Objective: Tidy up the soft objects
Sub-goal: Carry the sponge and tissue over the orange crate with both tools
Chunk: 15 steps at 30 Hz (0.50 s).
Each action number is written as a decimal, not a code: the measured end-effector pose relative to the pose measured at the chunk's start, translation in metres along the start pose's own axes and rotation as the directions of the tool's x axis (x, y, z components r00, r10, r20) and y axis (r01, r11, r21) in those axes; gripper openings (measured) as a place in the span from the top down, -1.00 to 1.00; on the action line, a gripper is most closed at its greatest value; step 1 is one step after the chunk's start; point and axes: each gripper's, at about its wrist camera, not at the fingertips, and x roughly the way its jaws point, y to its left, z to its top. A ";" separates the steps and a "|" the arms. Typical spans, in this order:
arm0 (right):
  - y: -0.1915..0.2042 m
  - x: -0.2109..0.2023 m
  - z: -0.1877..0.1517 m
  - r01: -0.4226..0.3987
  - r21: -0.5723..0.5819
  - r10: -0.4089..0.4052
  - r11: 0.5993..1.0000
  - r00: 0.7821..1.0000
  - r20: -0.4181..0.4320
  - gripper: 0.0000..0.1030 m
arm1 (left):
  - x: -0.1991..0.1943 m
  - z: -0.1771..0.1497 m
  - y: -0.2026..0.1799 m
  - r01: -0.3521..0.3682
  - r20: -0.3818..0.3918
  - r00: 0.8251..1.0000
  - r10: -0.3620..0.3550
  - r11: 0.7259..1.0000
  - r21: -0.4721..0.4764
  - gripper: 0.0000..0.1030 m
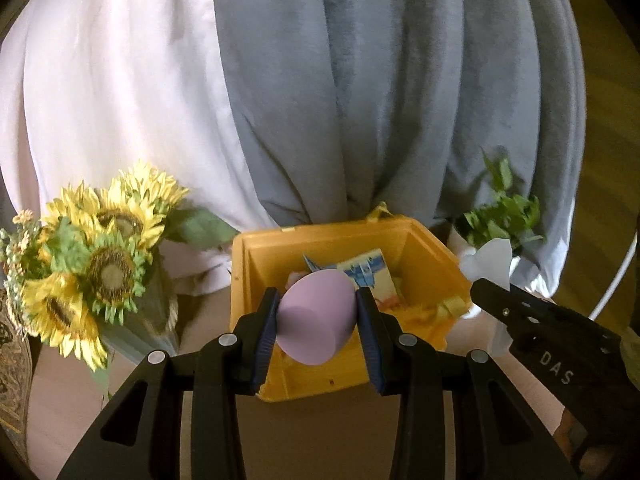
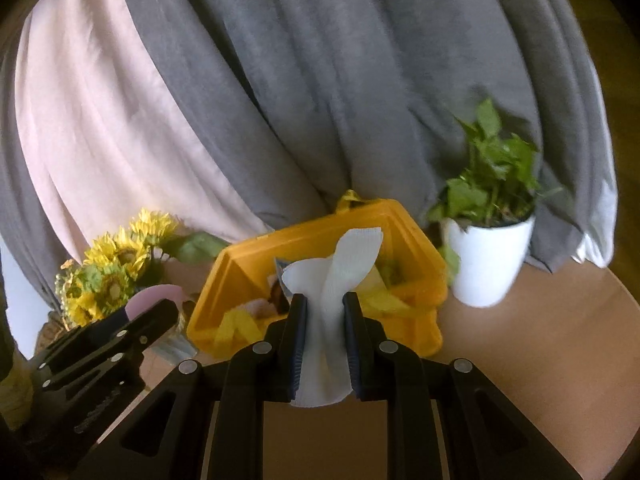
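Observation:
My left gripper (image 1: pixel 318 300) is shut on a pink egg-shaped sponge (image 1: pixel 316 322) and holds it over the near rim of a yellow bin (image 1: pixel 264 264). The bin holds yellow cloth (image 1: pixel 428 312) and a blue-and-white packet (image 1: pixel 362 270). My right gripper (image 2: pixel 324 304) is shut on a white mesh cloth (image 2: pixel 340 276) and holds it above the near edge of the same yellow bin (image 2: pixel 416 248). The right gripper also shows at the right of the left wrist view (image 1: pixel 486 292). The left gripper (image 2: pixel 164 308) with the pink sponge (image 2: pixel 150 296) shows at the left of the right wrist view.
A bunch of sunflowers (image 1: pixel 92 256) in a vase stands left of the bin. A green plant in a white pot (image 2: pixel 486 260) stands right of it. Grey and pale pink curtains (image 1: pixel 320 80) hang close behind. All stand on a brown table (image 2: pixel 540 340).

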 end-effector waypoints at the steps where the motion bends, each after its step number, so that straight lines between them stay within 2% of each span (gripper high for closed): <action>1: 0.001 0.006 0.003 -0.005 -0.005 0.005 1.000 1.000 -0.003 0.61 | 0.004 0.002 0.000 -0.006 0.002 1.000 0.006 1.000 -0.003 0.26; 11: 0.004 0.071 0.037 -0.048 -0.055 0.044 0.997 0.997 -0.057 0.61 | 0.045 0.025 0.010 -0.080 0.006 0.997 0.080 0.997 0.002 0.26; 15: 0.000 0.093 0.045 -0.037 -0.070 0.031 0.997 0.996 -0.084 0.61 | 0.061 0.030 0.010 -0.089 -0.003 0.996 0.089 0.996 0.014 0.26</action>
